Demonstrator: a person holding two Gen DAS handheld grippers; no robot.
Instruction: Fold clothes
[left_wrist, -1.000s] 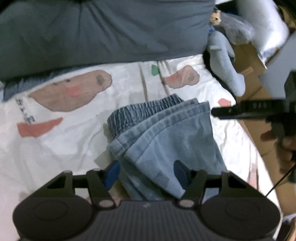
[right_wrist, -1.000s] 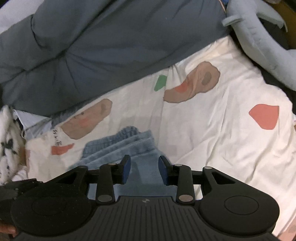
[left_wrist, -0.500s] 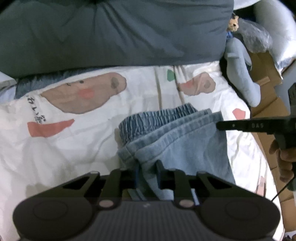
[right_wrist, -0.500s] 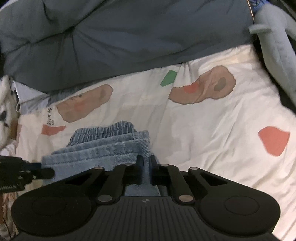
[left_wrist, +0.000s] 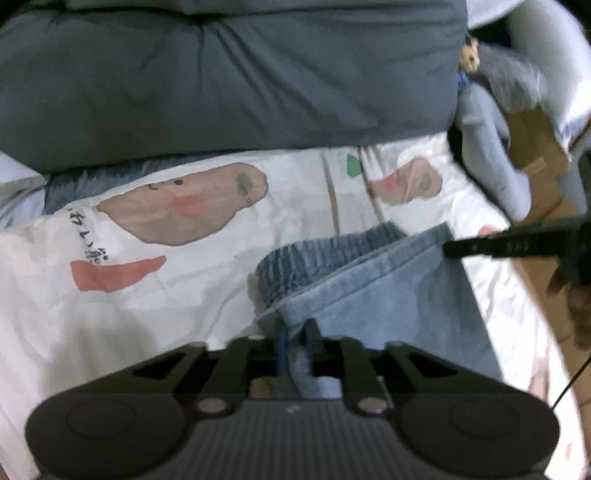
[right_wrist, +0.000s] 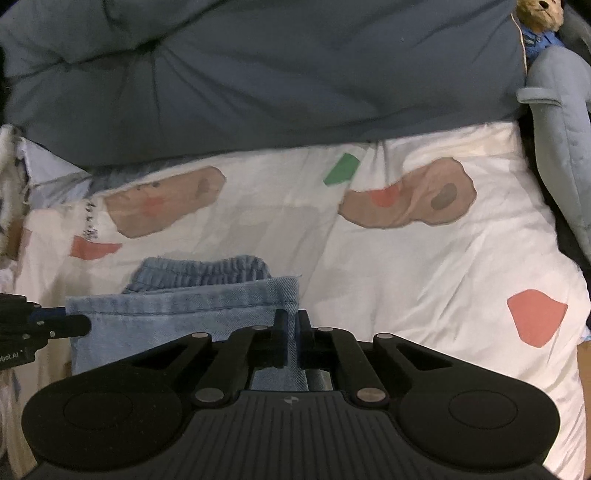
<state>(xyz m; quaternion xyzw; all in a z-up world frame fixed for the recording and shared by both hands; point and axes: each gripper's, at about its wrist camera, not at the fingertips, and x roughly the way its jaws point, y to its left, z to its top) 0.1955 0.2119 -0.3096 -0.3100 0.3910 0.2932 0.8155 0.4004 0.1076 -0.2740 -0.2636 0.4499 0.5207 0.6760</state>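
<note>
Folded light-blue denim trousers (left_wrist: 369, 295) lie on the white printed sheet (left_wrist: 147, 295), with the elastic waistband at the far end. My left gripper (left_wrist: 297, 343) pinches a bunch of the top layer's left corner; its jaws are opening, with denim still pressed between the pads. My right gripper (right_wrist: 291, 332) is shut on the right corner of the same hem, a thin fold caught between its fingers. Between the two, the trousers' (right_wrist: 177, 306) top edge runs fairly straight. Each gripper shows in the other's view: the right one (left_wrist: 454, 248) and the left one (right_wrist: 74, 325).
A dark grey duvet (right_wrist: 258, 66) is piled across the far side of the bed. A grey-blue plush toy (right_wrist: 561, 129) and a small teddy (right_wrist: 539, 14) lie at the far right. Cardboard boxes (left_wrist: 535, 147) stand past the right edge.
Both grippers went from open to closed on the corners of the denim's top layer. The right one shifted right along the hem to its corner.
</note>
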